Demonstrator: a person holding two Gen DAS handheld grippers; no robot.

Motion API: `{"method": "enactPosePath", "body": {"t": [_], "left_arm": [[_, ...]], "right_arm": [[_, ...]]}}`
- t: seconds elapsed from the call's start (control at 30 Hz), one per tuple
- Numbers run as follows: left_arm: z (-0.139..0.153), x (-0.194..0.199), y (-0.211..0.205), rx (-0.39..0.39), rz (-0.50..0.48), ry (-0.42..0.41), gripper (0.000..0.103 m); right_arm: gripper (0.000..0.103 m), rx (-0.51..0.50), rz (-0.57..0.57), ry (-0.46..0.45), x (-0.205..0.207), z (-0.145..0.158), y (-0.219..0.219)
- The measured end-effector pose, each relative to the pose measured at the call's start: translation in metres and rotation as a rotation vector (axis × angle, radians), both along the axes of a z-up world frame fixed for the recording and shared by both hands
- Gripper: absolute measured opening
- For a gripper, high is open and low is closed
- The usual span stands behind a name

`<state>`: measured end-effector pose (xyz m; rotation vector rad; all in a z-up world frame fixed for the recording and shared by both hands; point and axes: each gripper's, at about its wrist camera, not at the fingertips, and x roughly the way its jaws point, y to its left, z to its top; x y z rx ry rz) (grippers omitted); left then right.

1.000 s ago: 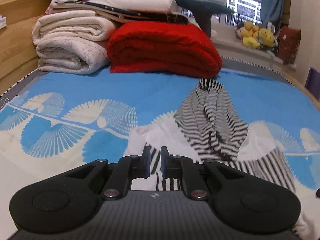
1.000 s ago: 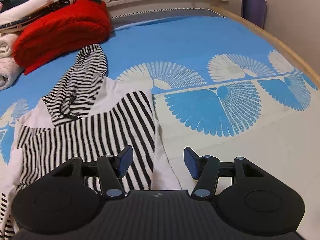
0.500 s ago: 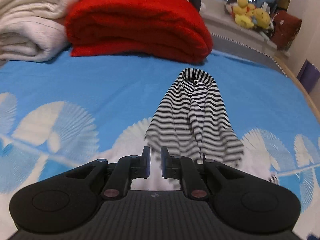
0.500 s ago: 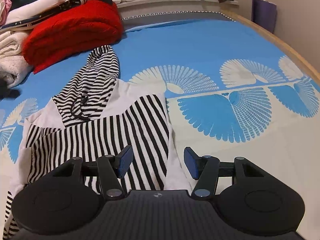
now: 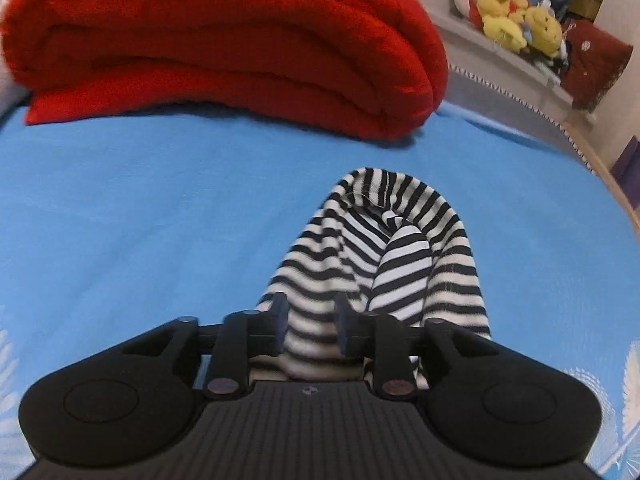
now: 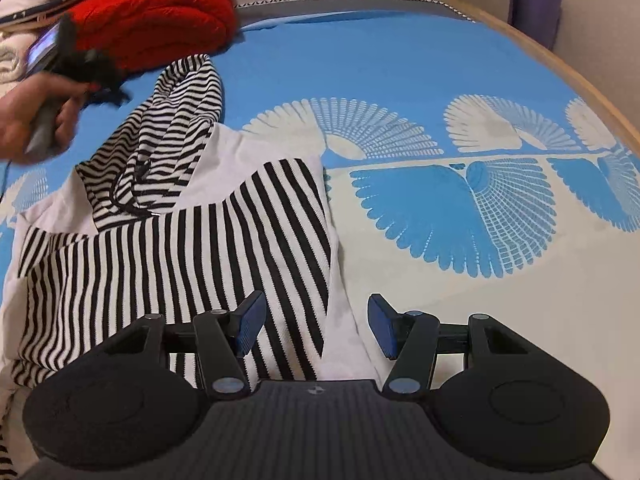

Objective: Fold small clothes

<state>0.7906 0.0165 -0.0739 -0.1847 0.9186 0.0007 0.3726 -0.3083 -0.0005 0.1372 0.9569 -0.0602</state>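
Note:
A small black-and-white striped hooded top (image 6: 176, 248) lies flat on the blue patterned bedspread (image 6: 400, 72), hood (image 5: 384, 248) pointing to the far side. My left gripper (image 5: 308, 320) is open, its jaws a short way apart over the near part of the hood; it also shows, blurred, in the right wrist view (image 6: 80, 68), held by a hand at the hood's left side. My right gripper (image 6: 316, 324) is wide open and empty, low over the top's right edge, one jaw over stripes and one over the bedspread.
A folded red blanket (image 5: 224, 44) lies just beyond the hood, with folded white bedding (image 6: 8, 60) to its left. Plush toys (image 5: 516, 24) sit on a far ledge. The bed's wooden edge (image 6: 580, 92) runs along the right.
My left gripper moved forward from the top's body to the hood and opened from shut. The right gripper stayed open and shifted slightly nearer the top's right edge.

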Motion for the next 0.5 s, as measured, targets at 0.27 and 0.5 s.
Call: {"method": "enactPosePath", "body": {"t": [0.27, 0.5], "left_arm": [[-0.022, 0.043, -0.029, 0.101, -0.044, -0.003, 0.021], [0.025, -0.014, -0.034, 0.156, -0.182, -0.124, 0.002]], "right_arm": [[0.058, -0.022, -0.05, 0.025, 0.009, -0.011, -0.013], [0.058, -0.007, -0.06, 0.017, 0.005, -0.006, -0.016]]}}
